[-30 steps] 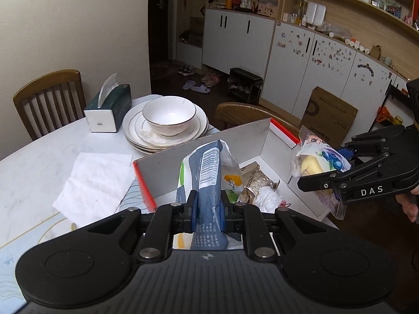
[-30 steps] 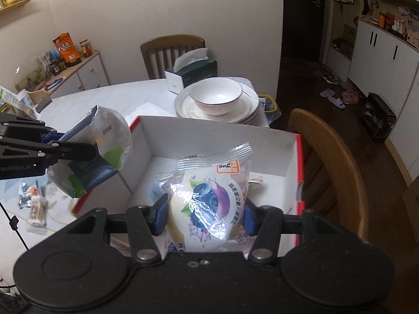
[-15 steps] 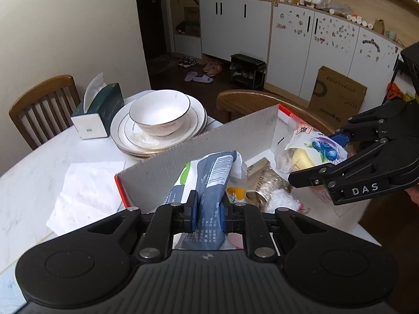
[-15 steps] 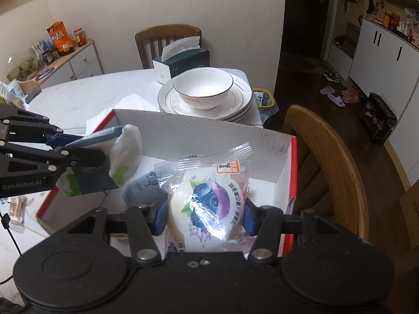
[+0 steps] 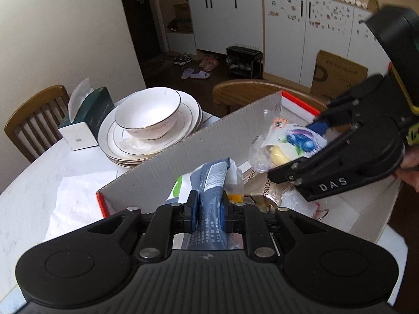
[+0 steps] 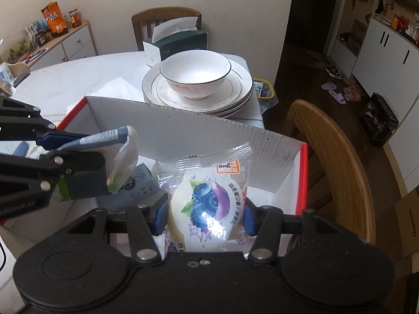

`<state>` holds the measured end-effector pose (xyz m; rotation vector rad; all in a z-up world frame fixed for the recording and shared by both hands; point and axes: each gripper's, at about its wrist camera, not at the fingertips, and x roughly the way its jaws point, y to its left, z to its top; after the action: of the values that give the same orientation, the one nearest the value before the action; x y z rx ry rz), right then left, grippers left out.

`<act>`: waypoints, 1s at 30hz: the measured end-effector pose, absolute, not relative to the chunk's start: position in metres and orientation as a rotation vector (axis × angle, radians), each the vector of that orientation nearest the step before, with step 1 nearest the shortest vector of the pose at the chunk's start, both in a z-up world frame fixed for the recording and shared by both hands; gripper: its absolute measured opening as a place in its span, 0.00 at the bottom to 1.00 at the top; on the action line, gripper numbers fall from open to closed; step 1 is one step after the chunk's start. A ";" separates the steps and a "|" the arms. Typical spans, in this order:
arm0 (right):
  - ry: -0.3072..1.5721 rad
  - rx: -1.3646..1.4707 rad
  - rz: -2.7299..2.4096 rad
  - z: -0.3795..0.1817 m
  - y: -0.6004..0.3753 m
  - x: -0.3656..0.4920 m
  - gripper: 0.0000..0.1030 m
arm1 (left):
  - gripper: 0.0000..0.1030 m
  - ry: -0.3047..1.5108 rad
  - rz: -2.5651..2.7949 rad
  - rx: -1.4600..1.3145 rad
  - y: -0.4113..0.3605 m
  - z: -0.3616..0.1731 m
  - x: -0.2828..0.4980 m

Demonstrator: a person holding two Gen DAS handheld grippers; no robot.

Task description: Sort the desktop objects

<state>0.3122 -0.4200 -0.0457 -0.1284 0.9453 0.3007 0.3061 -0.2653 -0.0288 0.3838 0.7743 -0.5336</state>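
Observation:
My left gripper (image 5: 208, 216) is shut on a grey-blue and white snack pouch (image 5: 209, 183), held over the near end of an open white cardboard box with red edges (image 5: 183, 162). The right gripper (image 6: 205, 216) is shut on a clear packet with a blueberry picture (image 6: 209, 201), held inside the same box. In the left wrist view the right gripper (image 5: 296, 154) and its blueberry packet (image 5: 293, 144) hang over the box's right side. In the right wrist view the left gripper (image 6: 86, 151) with its pouch (image 6: 120, 157) is at the left. Several wrapped items (image 5: 264, 185) lie on the box floor.
A white bowl (image 6: 195, 74) on stacked plates (image 6: 235, 96) stands just behind the box, with a green tissue box (image 6: 175, 44) further back. White paper (image 5: 76, 198) lies on the table (image 5: 31, 193) left of the box. Wooden chairs (image 6: 332, 154) stand beside the table's right side and far edge.
Both grippers have moved forward and down, from above the box to inside it, each still holding its packet. The box now fills more of both views.

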 end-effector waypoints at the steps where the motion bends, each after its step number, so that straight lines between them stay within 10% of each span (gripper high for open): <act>1: 0.950 -0.135 0.303 -0.047 -0.419 0.315 0.51 | 0.14 0.777 -0.535 0.392 -0.268 -0.031 0.307; 30: 0.963 -0.231 0.312 -0.059 -0.413 0.326 0.61 | 0.20 0.899 -0.554 0.339 -0.263 -0.057 0.308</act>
<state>0.3263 -0.4129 -0.0585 -0.2309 0.9632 0.3117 0.3076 -0.2627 -0.0573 0.3386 0.8990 -0.5538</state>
